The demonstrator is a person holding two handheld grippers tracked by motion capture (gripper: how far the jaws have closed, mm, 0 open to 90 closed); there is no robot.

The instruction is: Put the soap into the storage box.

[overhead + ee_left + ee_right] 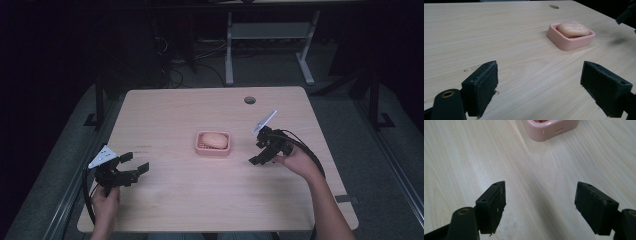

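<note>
A: Here we are above the table [165,200], and the landmark is the pink soap dish [213,150], sitting near the middle of the wood with a pale peach bar of soap [213,139] lying in it.

B: And the tongs?

A: The left gripper [134,165] is well off to the left of the dish and nearer the person, jaws spread wide, nothing between them. A hand grips it from below, cable trailing back off the table edge.

B: From the left gripper view I get the same: two black pads far apart, bare wood between, and the dish [570,40] up ahead and to the right with the soap [573,29] resting inside its rim.

A: Over to the right gripper [256,159]. It is just to the right of the dish, close but not touching, tilted down toward the tabletop, its grey plate sticking up behind.

B: The right gripper view shows those jaws gaping wide too, empty, with plain table under them. One corner of the dish [550,128] pokes in at the top, apart from the pads.

A: A round hole [249,100] sits in the table beyond the dish, toward the far edge.
</note>
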